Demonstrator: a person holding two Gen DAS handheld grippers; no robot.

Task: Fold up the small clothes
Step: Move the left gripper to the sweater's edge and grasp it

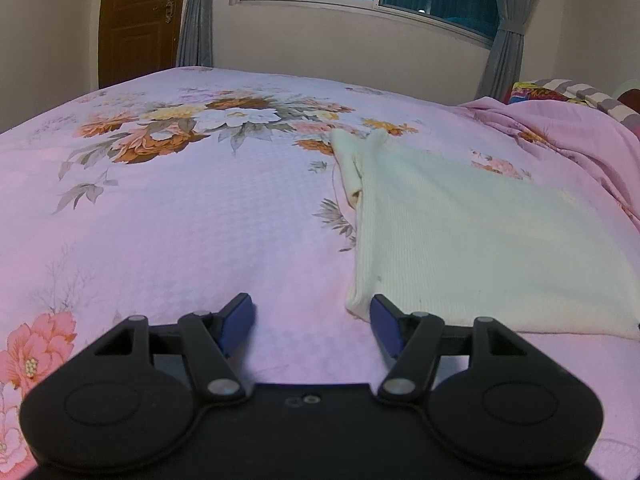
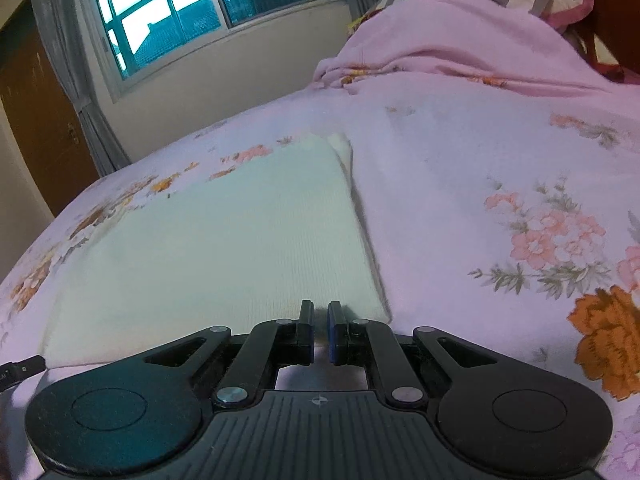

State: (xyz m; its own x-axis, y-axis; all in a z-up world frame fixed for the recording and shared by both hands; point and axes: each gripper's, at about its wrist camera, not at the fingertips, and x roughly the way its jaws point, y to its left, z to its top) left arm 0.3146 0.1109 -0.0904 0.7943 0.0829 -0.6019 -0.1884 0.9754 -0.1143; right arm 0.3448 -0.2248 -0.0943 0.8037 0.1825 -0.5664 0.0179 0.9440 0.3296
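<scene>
Bedsheet (image 1: 168,216) left of garment (image 1: 460,240) bare and flat: free passage there. Left gripper (image 1: 312,320) wide open over bare sheet, right finger just beside garment's near left corner. Right of garment, open sheet (image 2: 460,208), then bunched blanket (image 2: 460,52) blocks far right. Right gripper (image 2: 320,332) nearly closed at garment's near edge.

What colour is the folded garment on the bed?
Cream white, with fine ribbing; the folded garment shows best in the right wrist view.

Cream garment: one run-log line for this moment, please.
cream garment flat on floral bedsheet, partly folded | left gripper open, at near-left corner | right gripper nearly shut over near edge, grasp unclear
</scene>
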